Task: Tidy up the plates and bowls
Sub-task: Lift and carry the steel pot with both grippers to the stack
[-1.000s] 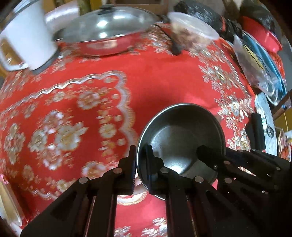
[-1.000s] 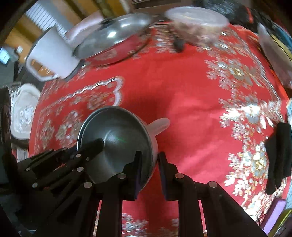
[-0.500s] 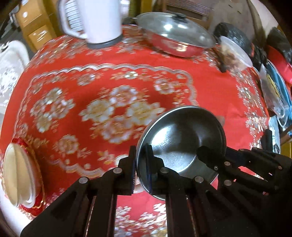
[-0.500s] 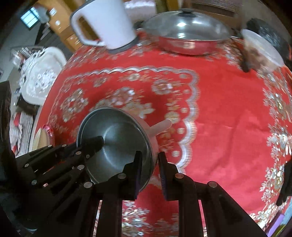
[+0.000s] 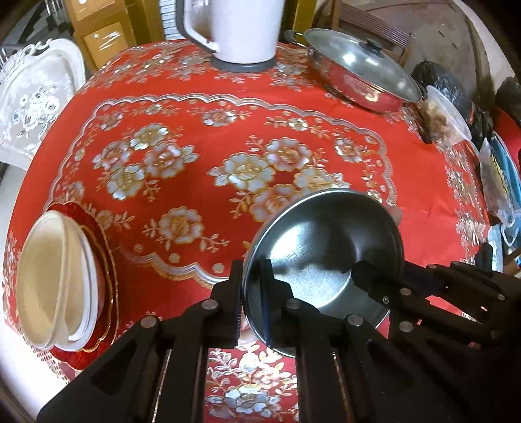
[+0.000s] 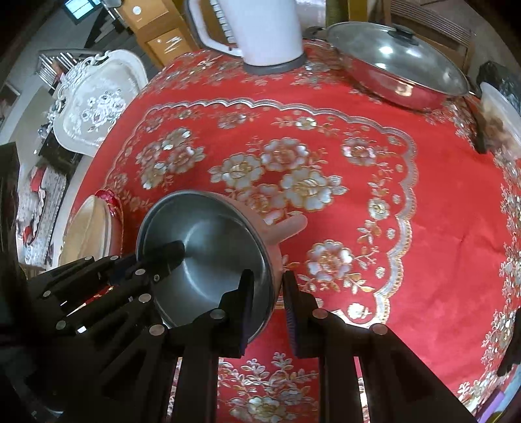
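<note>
A steel bowl (image 5: 325,247) with a pink outer shell and a stubby pink handle (image 6: 289,227) hangs tilted above the red tablecloth. My left gripper (image 5: 251,288) is shut on its left rim. My right gripper (image 6: 268,293) is shut on the opposite rim, one finger inside and one outside. In the right wrist view the same bowl (image 6: 208,247) shows the left gripper's finger (image 6: 166,255) inside it. A stack of white bowls (image 5: 55,283) sits on a red gold-edged plate (image 5: 105,266) at the table's left edge, also visible as white bowls (image 6: 88,234) beyond the held bowl.
A white kettle (image 5: 244,29) stands at the far edge. A lidded steel pan (image 5: 361,75) and a plastic food container (image 5: 446,120) sit at the far right, with bags beyond. A white ornate chair (image 5: 35,97) stands off the table to the left.
Both grippers have carried the steel bowl leftward across the table. The kettle and pan slid right in view, and the stack of white bowls has come into sight.
</note>
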Demonstrator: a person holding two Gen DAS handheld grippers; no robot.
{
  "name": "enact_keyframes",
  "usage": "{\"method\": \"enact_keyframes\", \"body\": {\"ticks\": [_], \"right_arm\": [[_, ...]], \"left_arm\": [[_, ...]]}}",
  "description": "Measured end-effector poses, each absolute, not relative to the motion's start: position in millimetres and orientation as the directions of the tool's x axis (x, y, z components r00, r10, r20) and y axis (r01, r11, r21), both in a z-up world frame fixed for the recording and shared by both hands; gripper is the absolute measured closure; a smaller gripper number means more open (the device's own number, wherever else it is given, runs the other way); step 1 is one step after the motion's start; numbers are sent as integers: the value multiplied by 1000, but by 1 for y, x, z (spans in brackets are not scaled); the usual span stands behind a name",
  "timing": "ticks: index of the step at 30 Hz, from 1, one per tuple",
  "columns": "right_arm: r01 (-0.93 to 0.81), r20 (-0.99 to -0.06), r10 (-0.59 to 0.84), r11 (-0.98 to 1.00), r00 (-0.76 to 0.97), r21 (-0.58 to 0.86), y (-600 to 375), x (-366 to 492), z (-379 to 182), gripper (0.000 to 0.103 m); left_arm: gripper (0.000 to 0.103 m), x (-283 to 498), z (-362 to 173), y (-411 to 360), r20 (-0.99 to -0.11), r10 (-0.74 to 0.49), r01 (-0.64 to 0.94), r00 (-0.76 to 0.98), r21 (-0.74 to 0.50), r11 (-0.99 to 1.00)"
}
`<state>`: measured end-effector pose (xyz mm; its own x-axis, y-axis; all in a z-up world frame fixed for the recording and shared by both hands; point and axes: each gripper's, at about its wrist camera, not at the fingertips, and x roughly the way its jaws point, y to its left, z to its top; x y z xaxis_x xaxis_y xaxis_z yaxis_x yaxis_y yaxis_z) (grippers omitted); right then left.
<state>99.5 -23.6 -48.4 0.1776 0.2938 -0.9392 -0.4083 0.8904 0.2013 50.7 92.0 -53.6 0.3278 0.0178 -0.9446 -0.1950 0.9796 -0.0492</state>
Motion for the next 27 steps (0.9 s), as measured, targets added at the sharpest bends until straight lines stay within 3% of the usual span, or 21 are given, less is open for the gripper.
{"method": "enact_keyframes", "body": {"ticks": [27], "right_arm": [[-568, -929, 332, 802, 167, 185, 70, 86, -21, 85]], "left_arm": [[95, 19, -29, 179, -927, 77, -355, 368, -63, 933]]}}
